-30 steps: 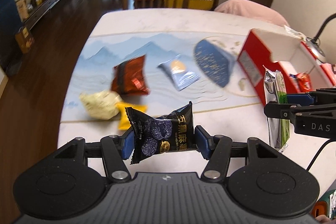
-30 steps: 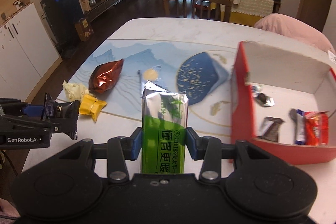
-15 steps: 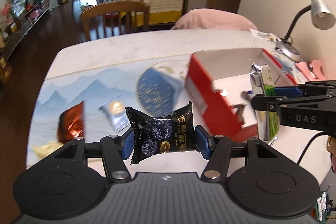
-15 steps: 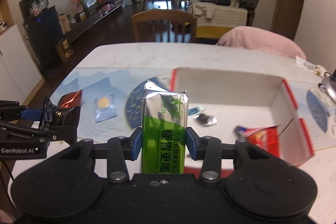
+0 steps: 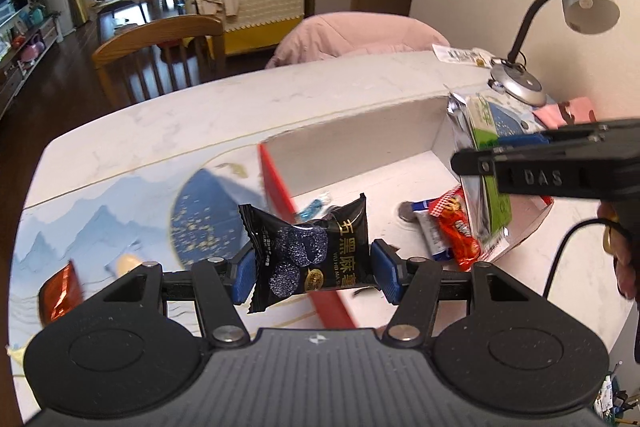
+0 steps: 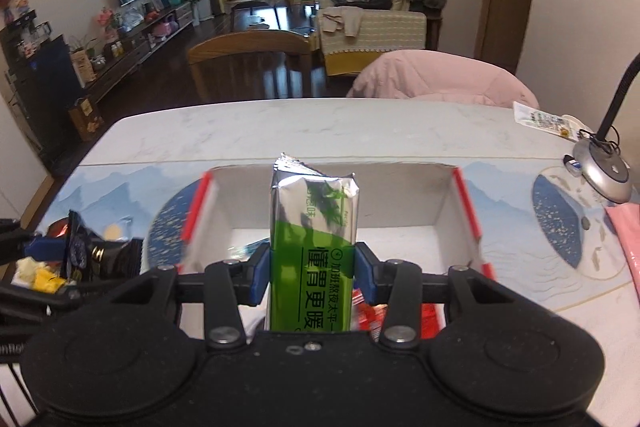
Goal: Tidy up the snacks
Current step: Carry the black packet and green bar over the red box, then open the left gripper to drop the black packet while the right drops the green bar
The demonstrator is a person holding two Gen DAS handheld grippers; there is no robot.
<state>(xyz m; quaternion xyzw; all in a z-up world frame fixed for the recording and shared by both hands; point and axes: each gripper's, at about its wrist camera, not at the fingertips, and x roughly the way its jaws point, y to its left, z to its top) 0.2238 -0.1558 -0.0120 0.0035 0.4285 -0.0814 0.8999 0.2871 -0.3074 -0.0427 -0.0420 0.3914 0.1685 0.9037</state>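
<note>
Nearest, the left tongs (image 5: 312,269) pinch a black sesame packet (image 5: 308,255) by its two side edges, blue pads pressed against the wrapper, so it hangs flat and face-up over the red box's (image 5: 280,195) near wall. That edge grip, I judge, lets the packet fall straight once the pads part. The right tongs (image 6: 312,273) are clamped as tight as they go on a tall green-and-silver bar (image 6: 314,247), gripped around its lower half and standing upright, so the long bar can go in end-first. In the left view the bar sits above the right side of the box.

Just beyond both, the box lies open on the counter (image 6: 280,123), its white floor already holding a red wrapper (image 5: 454,227), a blue-and-white one beside it and a few small pieces. Both loads seem poised for release there; neither has been let go yet.

Left of the box, on the blue mat (image 5: 100,223), an orange-brown pack (image 5: 60,291) and a pale packet (image 5: 126,261) wait loose, with yellow pieces (image 6: 44,279) nearer the edge. Farther back stand a lamp (image 5: 580,7) at the counter's corner and a wooden chair (image 6: 248,63).
</note>
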